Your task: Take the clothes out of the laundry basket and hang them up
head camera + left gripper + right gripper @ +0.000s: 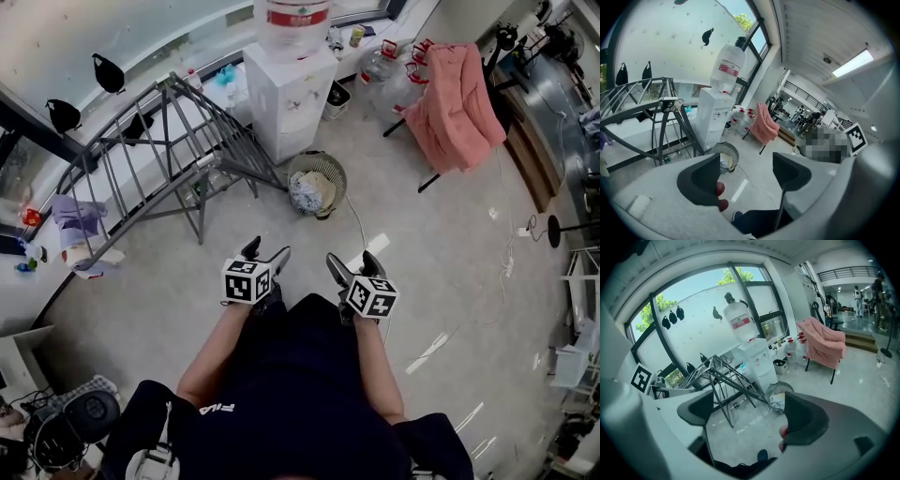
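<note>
Looking down, I had a pale tiled floor (441,281) filling most of the head view, in a cluttered room with a long window wall along the far side. Largest on it was the grey drying rack (159,150), its long axis running from my left toward the water dispenser (291,94) ahead. A pink cloth (455,103) was draped over a chair, well off to my right. The laundry basket (317,183) stood upright on the floor just beside the rack's near foot, with light crumpled clothes (309,194) inside. It lay straight ahead, well apart from both grippers and roughly midway between them, so I judged neither hand clearly the nearer. The left gripper (266,251) had its jaws apart with only floor between them. The right gripper (353,262) was likewise spread and empty. Both were held near my waist.
</note>
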Demonstrator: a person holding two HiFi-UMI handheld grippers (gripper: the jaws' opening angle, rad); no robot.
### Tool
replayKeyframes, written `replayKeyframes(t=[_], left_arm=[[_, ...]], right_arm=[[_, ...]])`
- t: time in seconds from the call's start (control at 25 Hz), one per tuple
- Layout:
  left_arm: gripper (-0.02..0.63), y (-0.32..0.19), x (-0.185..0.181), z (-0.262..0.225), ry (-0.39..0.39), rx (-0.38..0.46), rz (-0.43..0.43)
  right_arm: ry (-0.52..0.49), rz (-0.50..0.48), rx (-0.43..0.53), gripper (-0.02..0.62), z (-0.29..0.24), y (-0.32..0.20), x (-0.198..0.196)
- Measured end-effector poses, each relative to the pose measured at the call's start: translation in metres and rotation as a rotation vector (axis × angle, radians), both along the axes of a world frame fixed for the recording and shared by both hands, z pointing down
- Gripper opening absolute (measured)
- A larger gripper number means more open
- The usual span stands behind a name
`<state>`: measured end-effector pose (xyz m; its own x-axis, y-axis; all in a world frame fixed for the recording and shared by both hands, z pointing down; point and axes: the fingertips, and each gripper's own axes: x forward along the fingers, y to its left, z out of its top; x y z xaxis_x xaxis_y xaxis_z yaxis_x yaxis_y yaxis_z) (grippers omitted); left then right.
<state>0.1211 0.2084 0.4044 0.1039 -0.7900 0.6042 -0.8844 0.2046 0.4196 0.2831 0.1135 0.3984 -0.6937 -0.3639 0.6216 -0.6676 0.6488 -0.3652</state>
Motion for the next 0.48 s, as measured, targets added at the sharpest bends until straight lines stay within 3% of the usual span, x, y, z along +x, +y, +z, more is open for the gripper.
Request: replayKeyframes(t=[0.24, 0.48], left_arm=[[0.348, -0.004, -0.004, 0.006, 0.016, 0.003, 0.026], [0.348, -0.025, -0.017, 0.012, 0.018, -0.016, 0.046]], right_arm=[[0.015, 0.012, -0.01, 0.468, 0.011, 0.002, -0.001], [0.009, 0.032, -0.028, 0.468, 0.016, -0.027, -0.012]])
